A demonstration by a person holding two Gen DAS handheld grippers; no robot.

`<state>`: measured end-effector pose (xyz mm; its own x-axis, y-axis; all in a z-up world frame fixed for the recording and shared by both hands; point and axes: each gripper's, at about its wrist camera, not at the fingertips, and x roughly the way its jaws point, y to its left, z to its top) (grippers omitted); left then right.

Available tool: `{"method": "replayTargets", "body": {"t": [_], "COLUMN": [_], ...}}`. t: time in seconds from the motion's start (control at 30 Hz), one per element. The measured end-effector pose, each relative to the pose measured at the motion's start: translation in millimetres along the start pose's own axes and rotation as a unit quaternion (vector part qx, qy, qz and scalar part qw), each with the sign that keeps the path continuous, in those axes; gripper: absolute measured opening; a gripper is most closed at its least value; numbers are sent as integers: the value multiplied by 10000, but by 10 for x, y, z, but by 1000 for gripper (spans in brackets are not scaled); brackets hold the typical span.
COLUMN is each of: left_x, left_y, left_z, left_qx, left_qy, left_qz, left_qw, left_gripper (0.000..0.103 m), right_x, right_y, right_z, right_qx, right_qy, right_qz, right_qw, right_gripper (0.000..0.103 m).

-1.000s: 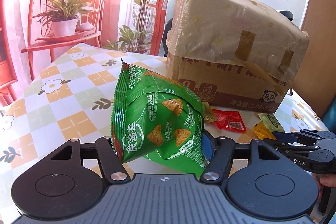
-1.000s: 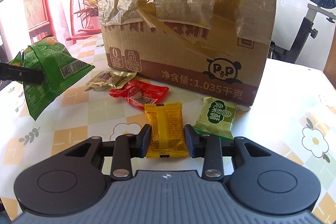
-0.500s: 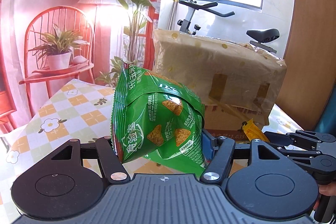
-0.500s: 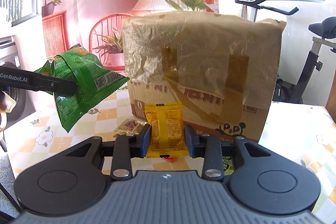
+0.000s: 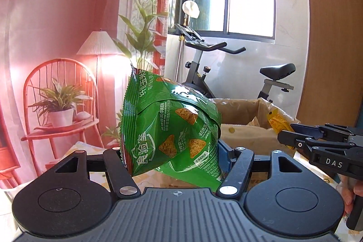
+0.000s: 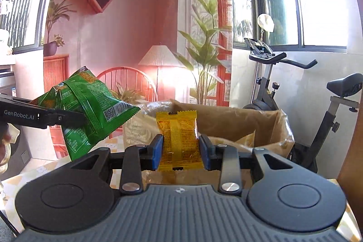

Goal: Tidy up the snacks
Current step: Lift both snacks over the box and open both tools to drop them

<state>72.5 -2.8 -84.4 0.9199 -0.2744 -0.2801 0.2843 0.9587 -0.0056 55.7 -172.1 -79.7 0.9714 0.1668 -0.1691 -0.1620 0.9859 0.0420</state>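
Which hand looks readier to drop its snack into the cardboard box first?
Probably the right. Its tongs hold the yellow packet straight in front of the open box. The left tongs grip the green chip bag off to the box's side.

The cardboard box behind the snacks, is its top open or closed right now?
Open. The cardboard box shows upright flaps and its inner walls in both wrist views, with a plastic liner folded over the rim; nothing covers it.

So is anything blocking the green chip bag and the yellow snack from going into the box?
Nothing visible does. The left gripper holds the green chip bag, the right gripper holds the yellow snack, and the cardboard box just beyond stands open-topped.
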Motion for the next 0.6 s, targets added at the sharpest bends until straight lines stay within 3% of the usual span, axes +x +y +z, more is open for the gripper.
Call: {"method": "replayTargets", "body": {"t": [0.13,0.3,0.6], "left_x": [254,818,1660], "left_y": [-77,-269,-461], "left_z": [368,667,641], "left_qx": [-25,354,856], "left_qy": [-41,115,712], "left_qz": [-69,-81,243], "left_qw": [10000,9993,9935], "left_gripper": [68,68,71], "right_x": [275,777,1263], "right_y": [-216,-460,-600], "right_z": [260,366,187], "right_qx": [90,189,410], "right_qy": [104,519,1105], "right_qz": [-127,-358,-503], "right_qw": [9998,9978,9918], "right_gripper": [36,36,40]}}
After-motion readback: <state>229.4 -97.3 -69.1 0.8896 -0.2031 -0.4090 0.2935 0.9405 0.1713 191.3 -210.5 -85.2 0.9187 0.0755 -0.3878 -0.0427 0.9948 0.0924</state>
